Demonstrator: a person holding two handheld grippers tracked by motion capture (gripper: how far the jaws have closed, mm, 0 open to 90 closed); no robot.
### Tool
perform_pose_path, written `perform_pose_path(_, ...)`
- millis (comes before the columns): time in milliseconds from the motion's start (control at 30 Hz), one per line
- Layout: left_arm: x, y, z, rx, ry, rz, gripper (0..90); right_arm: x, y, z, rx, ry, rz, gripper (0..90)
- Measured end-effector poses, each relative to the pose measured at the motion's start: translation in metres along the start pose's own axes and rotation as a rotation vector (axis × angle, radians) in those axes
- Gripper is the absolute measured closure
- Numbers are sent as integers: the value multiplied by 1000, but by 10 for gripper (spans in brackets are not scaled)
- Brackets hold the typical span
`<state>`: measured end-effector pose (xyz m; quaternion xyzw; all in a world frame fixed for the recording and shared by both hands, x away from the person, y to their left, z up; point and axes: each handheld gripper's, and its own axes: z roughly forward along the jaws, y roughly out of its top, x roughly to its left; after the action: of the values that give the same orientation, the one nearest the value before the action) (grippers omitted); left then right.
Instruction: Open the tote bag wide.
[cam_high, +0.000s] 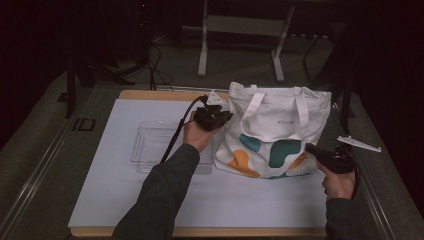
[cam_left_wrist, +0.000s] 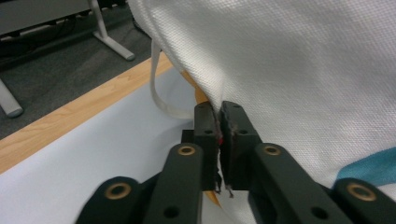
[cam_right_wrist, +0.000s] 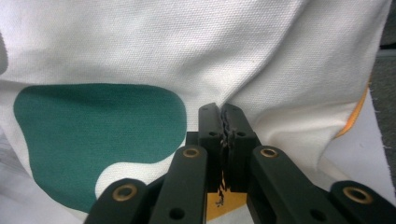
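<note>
Dark green sleeves (cam_high: 160, 200), black fingers (cam_left_wrist: 205, 135)

left tool (cam_left_wrist: 220, 122) | clamped on tote bag (cam_left_wrist: 299, 70) edge | above white mat (cam_left_wrist: 93, 154)

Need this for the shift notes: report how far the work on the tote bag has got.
Done: both grips are set. The left gripper is shut on the tote bag at its left edge, the right gripper on cloth near its lower right corner. In hand: the bag stands on the white mat. Left, probably: lifting or moving it; the clear tray sits beside it.
</note>
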<state>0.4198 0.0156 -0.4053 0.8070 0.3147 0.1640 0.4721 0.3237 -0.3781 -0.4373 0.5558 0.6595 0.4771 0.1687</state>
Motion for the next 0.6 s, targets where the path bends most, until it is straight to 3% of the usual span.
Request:
perform_pose_path(233, -2, 1, -6, 1, 11, 10, 881, 3, -1, -5, -9, -18, -32, 898)
perform_pose_path(433, -5, 3, -17, -27, -10, 10, 882, 5, -4, -11, -28, -29, -52, 900)
perform_pose_path(600, -12, 5, -27, -43, -17, 34, 883, 10, -6, -22, -41, -33, -85, 900)
